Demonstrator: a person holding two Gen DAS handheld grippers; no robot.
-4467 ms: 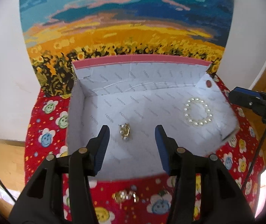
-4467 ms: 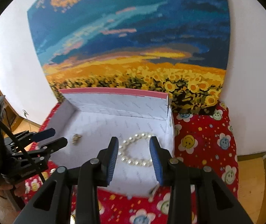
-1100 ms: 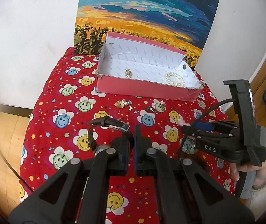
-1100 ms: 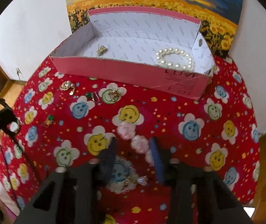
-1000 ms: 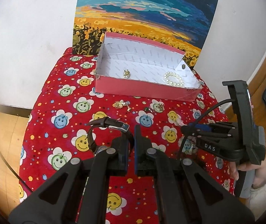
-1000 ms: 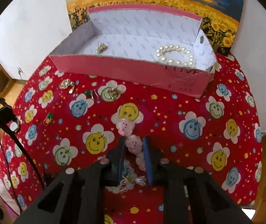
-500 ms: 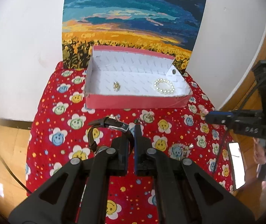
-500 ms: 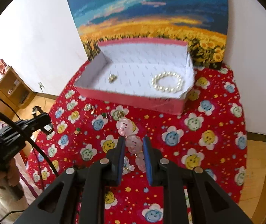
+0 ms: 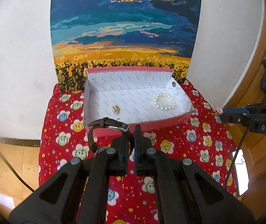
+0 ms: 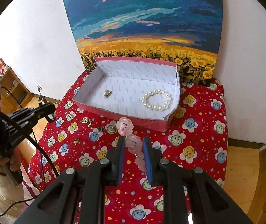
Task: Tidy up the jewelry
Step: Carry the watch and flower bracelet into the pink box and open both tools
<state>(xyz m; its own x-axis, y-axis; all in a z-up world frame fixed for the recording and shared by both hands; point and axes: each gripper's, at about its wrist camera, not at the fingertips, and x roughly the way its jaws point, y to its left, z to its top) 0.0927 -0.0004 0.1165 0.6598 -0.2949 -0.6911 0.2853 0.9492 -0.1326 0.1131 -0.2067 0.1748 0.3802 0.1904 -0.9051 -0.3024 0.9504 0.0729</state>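
My left gripper [image 9: 132, 132] is shut on a dark brown leather watch [image 9: 106, 126] and holds it above the cloth, just in front of the pink box [image 9: 151, 122]. My right gripper [image 10: 132, 142] is shut on a pink flower-bead bracelet [image 10: 131, 140] held in the air before the box [image 10: 114, 112]. Inside the box lie a pearl bracelet [image 10: 156, 99] at the right and a gold brooch [image 10: 107, 93] at the left. The right gripper also shows in the left wrist view [image 9: 226, 115], and the left gripper in the right wrist view [image 10: 48, 112].
The box stands at the back of a small table with a red smiley-flower cloth [image 10: 198, 140], against a sunflower painting [image 10: 147, 28]. Loose gold and green trinkets [image 10: 87, 120] lie on the cloth before the box. Wooden floor surrounds the table.
Both grippers have closed on their pieces, lifted them off the cloth and moved toward the box. The box now looks nearer in both views.
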